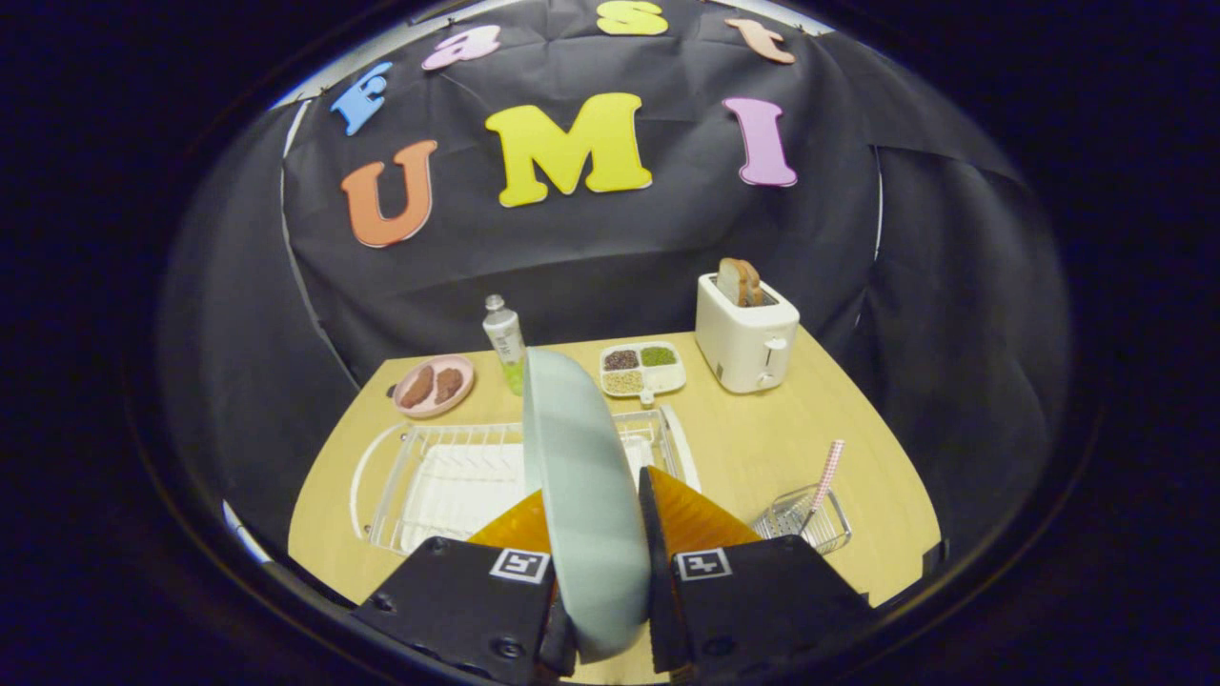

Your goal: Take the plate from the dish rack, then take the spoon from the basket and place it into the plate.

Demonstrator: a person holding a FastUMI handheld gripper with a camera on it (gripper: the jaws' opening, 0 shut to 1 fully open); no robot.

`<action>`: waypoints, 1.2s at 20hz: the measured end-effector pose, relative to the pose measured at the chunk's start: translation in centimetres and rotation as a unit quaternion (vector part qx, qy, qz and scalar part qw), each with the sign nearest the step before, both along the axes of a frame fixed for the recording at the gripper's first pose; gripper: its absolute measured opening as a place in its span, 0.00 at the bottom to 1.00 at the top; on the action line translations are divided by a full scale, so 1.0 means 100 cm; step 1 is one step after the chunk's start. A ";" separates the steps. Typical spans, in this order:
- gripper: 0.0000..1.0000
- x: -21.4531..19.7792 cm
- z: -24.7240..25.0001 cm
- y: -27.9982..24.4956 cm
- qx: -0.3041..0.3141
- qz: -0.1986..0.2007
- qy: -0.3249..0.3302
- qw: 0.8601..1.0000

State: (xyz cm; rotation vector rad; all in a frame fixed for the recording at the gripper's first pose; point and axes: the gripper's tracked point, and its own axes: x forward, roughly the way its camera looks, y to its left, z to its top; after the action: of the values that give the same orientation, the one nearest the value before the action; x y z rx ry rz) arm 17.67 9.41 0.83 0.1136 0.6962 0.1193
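Plate (581,495) is pinched edge-on in my hand-held gripper (596,534), both fingers pressing on its faces, plate standing upright and tilted slightly, raised above the dish rack (448,476). Rack is white wire with a white tray under it, sitting on the tabletop (762,438) just beyond my fingers, mostly to the left of the plate. Spoon (825,476) with a pink checked handle stands leaning in the small wire basket (805,522), to the right of the fingers, apart from the rack. Further back: pink dish (434,386) with two brown pieces, clear bottle (503,338) just behind the plate's top edge, divided white tray (643,369) with grains, white toaster (745,333) with bread slices sticking up at the far right.
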 end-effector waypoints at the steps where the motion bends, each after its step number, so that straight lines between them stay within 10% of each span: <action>1: 0.35 -0.013 -0.002 -0.003 0.007 0.002 -0.004 1.000; 13: 0.34 -0.122 -0.134 -0.029 0.121 -0.015 0.069 0.990; 24: 0.36 -0.120 -0.203 -0.011 0.258 -0.038 0.155 0.953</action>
State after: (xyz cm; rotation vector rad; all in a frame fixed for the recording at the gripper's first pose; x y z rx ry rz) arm 5.66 8.33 -19.51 0.6726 0.9610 0.2119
